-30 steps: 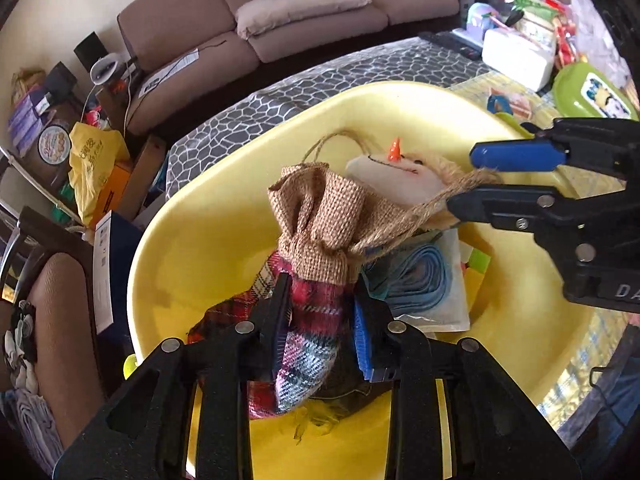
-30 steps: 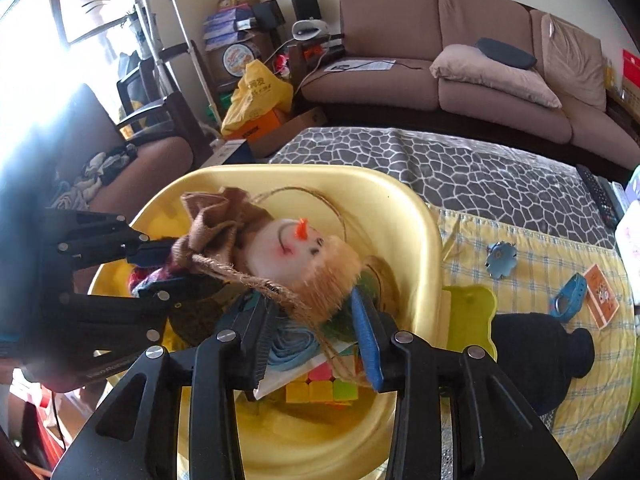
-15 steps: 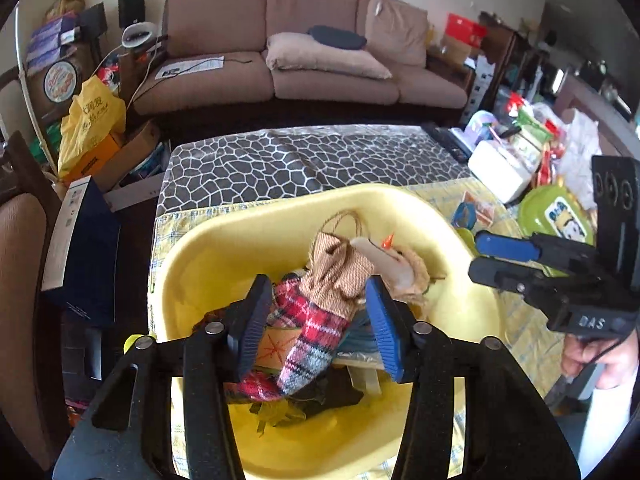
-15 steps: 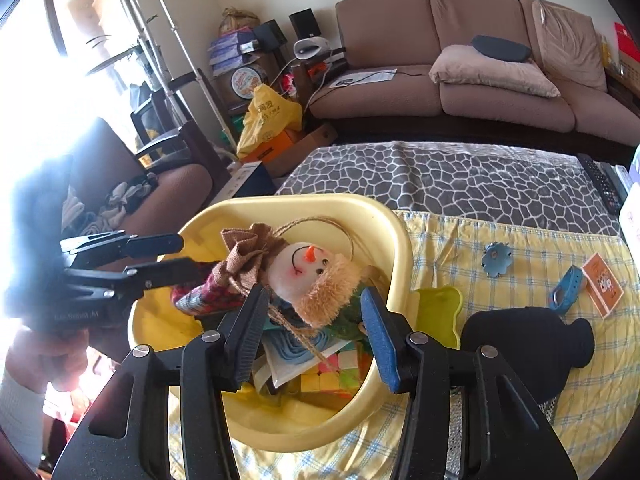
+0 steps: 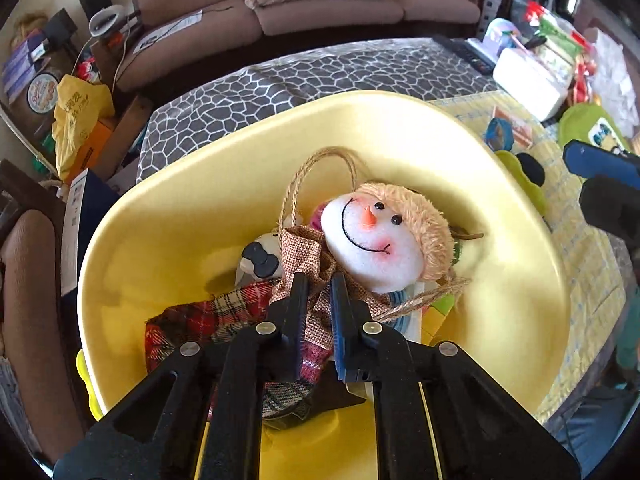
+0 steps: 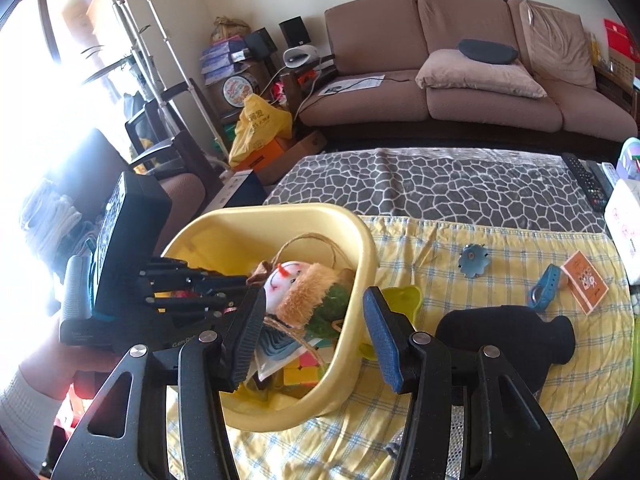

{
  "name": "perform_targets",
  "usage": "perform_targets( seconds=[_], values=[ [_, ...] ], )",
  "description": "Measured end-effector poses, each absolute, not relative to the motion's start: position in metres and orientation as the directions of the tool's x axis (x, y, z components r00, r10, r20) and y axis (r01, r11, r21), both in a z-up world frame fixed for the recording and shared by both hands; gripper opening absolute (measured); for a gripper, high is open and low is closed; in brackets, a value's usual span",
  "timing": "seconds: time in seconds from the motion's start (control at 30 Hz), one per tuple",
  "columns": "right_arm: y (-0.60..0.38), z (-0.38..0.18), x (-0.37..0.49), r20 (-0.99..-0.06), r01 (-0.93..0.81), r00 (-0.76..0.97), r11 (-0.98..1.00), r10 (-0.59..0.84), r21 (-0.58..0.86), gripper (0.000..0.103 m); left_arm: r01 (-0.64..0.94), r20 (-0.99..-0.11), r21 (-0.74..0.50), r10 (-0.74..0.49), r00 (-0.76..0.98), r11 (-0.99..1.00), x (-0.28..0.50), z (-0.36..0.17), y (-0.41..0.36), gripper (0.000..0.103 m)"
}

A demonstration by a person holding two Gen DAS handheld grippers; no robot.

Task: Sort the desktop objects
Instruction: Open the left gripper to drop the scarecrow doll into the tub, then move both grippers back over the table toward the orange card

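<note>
Room: lounge, brown sofa behind checked tablecloth.
Basin: yellow, snowman doll laid inside.
L gripper: clamped on doll's burlap collar.
R gripper: jaws apart, nothing held.

Smooth, slightly glossy yellow plastic basin. Soft snowman doll: matt white fleece face, fuzzy tan plush hat, coarse open-weave burlap scarf, red plaid woven cloth body, rough twisted jute hanging loop. Matt black plastic left gripper arms with bright metal rivets, ribbed blue pad on one finger. Same build on the right gripper. Thin, wrinkled yellow checked cotton tablecloth. Matt black cloth pouch. Brown, velvety upholstered sofa.
</note>
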State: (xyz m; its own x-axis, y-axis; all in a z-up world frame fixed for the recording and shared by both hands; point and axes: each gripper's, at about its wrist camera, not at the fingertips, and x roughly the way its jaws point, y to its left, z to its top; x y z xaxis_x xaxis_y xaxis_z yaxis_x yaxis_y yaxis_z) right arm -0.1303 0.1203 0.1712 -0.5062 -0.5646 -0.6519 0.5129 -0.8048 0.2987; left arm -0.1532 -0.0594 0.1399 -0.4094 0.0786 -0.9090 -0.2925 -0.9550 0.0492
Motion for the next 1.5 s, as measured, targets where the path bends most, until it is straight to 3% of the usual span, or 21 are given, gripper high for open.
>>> perform_targets(
  seconds=[0.23, 0.3, 0.37, 0.47, 0.63, 0.8, 0.9, 1.1, 1.5],
  values=[
    [0.149, 0.17, -0.132, -0.66, 0.476, -0.528, -0.829, -0.535, 0.292, 0.053, -0.244, -0.892, 0.012, 0.1, -0.441, -0.97, -0.139, 0.15, -0.067, 0.015],
    [0.155, 0.17, -0.132, -0.662, 0.472, -0.531, -0.834, -0.529, 0.288, 0.054, -0.214, -0.865, -0.044, 0.144, -0.48, -0.976, -0.134, 0.162, -0.078, 0.038],
    [0.161, 0.17, -0.132, -0.664, 0.465, -0.536, -0.839, -0.521, 0.283, 0.056, -0.191, -0.832, -0.083, 0.173, -0.527, -0.978, -0.127, 0.175, -0.085, 0.049],
    [0.169, 0.169, -0.132, -0.665, 0.451, -0.545, -0.847, -0.511, 0.281, 0.059, -0.159, -0.788, -0.109, 0.183, -0.588, -0.981, -0.113, 0.195, -0.095, 0.051],
    [0.181, 0.169, -0.133, -0.665, 0.431, -0.551, -0.854, -0.504, 0.29, 0.063, -0.108, -0.757, -0.161, 0.193, -0.624, -0.981, -0.103, 0.22, -0.12, 0.069],
    [0.19, 0.174, -0.131, -0.658, 0.43, -0.569, -0.861, -0.493, 0.273, 0.078, -0.067, -0.75, -0.122, 0.136, -0.647, -0.99, -0.097, 0.23, -0.12, 0.095],
    [0.198, 0.173, -0.133, -0.664, 0.424, -0.568, -0.865, -0.486, 0.269, 0.082, -0.069, -0.747, -0.132, 0.145, -0.649, -0.989, -0.093, 0.228, -0.11, 0.103],
    [0.221, 0.163, -0.136, -0.687, 0.381, -0.576, -0.889, -0.443, 0.253, 0.102, -0.1, -0.729, -0.132, 0.165, -0.664, -0.986, -0.083, 0.219, -0.07, 0.103],
    [0.302, 0.154, -0.145, -0.696, 0.234, -0.612, -0.927, -0.374, 0.292, 0.102, -0.272, -0.688, -0.187, 0.324, -0.65, -0.944, -0.058, 0.196, 0.047, 0.103]
  ],
)
